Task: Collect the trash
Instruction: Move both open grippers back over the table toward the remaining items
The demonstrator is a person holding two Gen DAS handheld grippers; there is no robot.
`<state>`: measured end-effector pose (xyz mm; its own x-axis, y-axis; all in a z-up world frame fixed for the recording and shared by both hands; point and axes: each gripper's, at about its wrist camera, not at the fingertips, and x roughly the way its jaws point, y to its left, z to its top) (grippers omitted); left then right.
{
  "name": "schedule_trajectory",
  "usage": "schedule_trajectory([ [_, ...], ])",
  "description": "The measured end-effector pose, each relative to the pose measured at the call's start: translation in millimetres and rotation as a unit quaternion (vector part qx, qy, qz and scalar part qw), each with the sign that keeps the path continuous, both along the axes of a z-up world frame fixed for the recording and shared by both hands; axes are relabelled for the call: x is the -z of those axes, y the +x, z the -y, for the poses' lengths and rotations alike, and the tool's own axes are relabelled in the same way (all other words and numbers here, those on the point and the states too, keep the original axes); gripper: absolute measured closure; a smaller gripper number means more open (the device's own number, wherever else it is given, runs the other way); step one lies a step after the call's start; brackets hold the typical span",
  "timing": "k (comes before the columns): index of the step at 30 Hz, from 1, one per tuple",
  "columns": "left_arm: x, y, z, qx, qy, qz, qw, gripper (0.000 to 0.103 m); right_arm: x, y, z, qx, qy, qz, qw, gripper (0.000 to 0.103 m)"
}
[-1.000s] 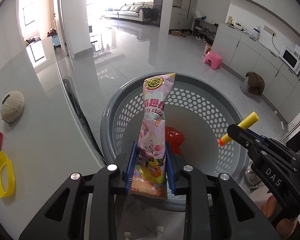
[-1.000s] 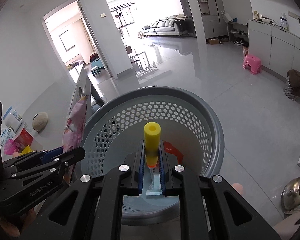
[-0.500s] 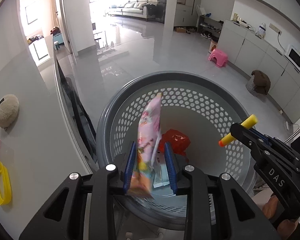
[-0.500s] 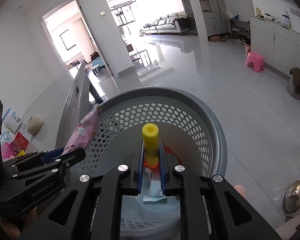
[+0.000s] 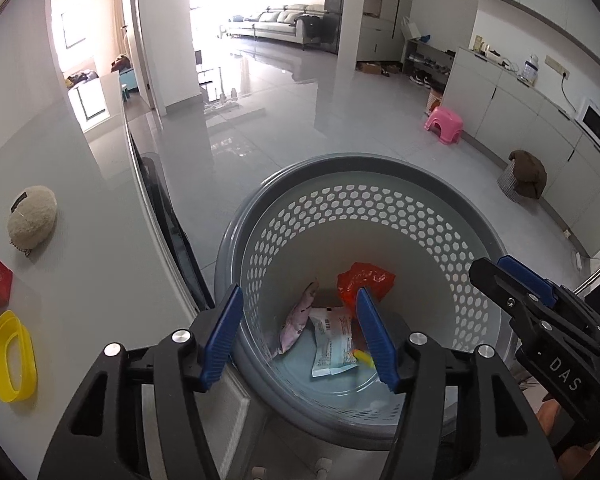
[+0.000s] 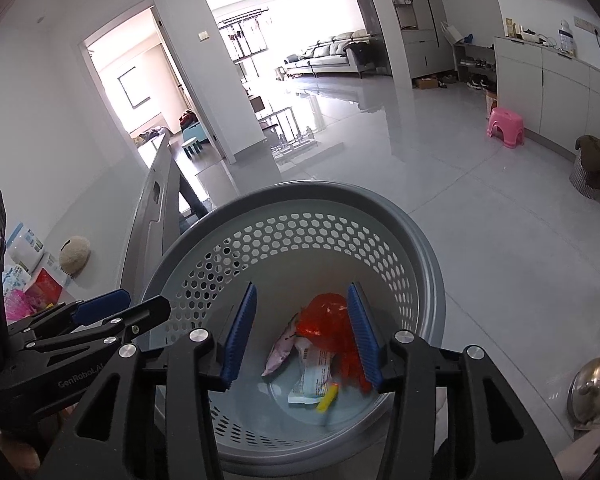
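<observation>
Your left gripper (image 5: 298,336) and right gripper (image 6: 302,336) hung side by side, both pointed downward, jaws spread wide apart with nothing between them.

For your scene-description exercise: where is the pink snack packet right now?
The pink snack packet lies at the bottom of the grey basket, left of the pale blue wrapper and below-left of the red bag, seen in both wrist views.

bright daylight glares off floor (image 5: 260,120); fisheye edges warp, darken

Pink stool (image 5: 443,124), sofa (image 5: 284,26), microwave (image 5: 596,126).
</observation>
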<state>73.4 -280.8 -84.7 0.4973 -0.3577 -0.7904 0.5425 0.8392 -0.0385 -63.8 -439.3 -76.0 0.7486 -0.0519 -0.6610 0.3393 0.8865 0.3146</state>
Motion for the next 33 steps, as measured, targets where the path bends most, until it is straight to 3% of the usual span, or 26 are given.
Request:
schedule_trajectory([
  [33,-65.6,-16.6,-109.7,-0.054,-0.038,0.054,0.9963,0.042,-62.6,-22.1,-67.5,-0.016,-0.036,0.046,0.998,0.047],
])
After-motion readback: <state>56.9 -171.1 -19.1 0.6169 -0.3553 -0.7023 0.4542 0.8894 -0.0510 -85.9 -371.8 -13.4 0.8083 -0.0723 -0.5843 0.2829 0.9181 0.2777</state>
